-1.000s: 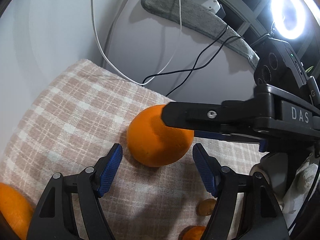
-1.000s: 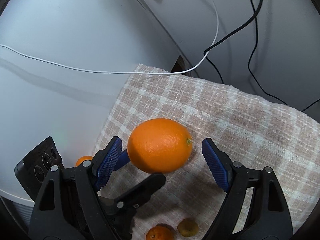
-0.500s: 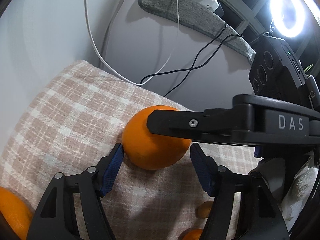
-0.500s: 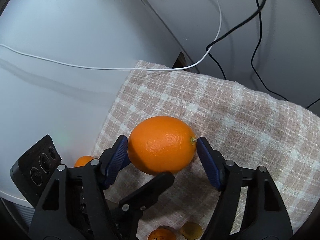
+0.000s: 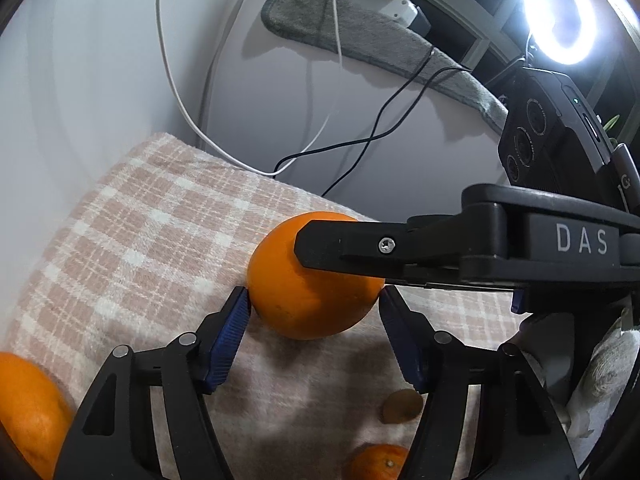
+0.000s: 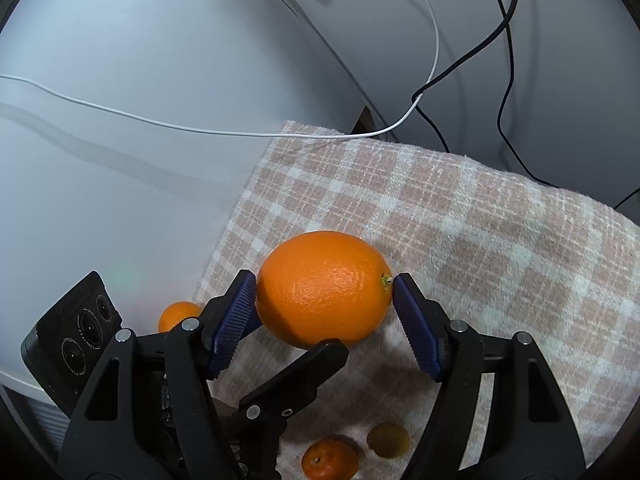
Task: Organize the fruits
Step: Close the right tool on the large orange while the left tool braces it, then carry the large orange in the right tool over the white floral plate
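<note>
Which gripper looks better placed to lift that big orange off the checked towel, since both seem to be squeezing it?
Probably right. The right gripper spans the big orange end to end, both pads touching. The left gripper pinches it lower down, under the right gripper's finger, so it looks more likely to slip.

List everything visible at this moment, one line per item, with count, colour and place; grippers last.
large orange: one, orange, on the towel, clamped by both grippers
second orange: one, orange, near left edge of the left wrist view
small citrus: one, orange, on the towel near the camera
small yellowish fruit: one, beside the small citrus
checked towel: one, beige and white, under the fruit
grey cloth: one, at the back
cables: white and black, behind the towel
ring light: one, lit, upper right
left gripper: black, blue pads
right gripper: black, blue pads
</note>
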`<state>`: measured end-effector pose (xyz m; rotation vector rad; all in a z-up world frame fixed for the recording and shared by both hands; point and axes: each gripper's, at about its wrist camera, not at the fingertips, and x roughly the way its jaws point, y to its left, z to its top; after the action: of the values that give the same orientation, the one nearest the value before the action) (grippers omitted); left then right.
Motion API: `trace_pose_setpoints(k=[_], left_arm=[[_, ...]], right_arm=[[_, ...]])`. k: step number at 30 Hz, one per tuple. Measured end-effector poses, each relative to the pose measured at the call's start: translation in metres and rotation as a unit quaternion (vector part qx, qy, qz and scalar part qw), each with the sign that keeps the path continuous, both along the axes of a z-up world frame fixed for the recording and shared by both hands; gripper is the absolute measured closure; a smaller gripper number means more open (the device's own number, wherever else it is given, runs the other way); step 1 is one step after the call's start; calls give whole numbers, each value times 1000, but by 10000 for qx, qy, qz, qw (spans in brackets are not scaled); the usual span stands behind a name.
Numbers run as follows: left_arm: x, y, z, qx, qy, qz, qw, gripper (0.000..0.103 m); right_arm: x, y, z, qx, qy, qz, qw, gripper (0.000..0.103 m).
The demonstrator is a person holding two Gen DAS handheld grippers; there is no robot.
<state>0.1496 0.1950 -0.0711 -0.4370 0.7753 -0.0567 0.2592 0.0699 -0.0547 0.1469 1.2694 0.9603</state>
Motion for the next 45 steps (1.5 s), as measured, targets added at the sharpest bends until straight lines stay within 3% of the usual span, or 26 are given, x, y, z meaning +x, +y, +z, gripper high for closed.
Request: trace_pose_setpoints(k=[12,27,45], left_arm=[[-35,-38,24,207,-215,-121,9995,37],[-91,-115,52,325,-536,-546,9965,37],[-112,-204,41,297,-399,-1440,9883,37]], right_arm=[[-36,-39,29,149,-133,-76,9998,29],[-82,-128,58,233,-383,-358,9983,29],[-117,-244,41,218,-281,-1124,9930,29]])
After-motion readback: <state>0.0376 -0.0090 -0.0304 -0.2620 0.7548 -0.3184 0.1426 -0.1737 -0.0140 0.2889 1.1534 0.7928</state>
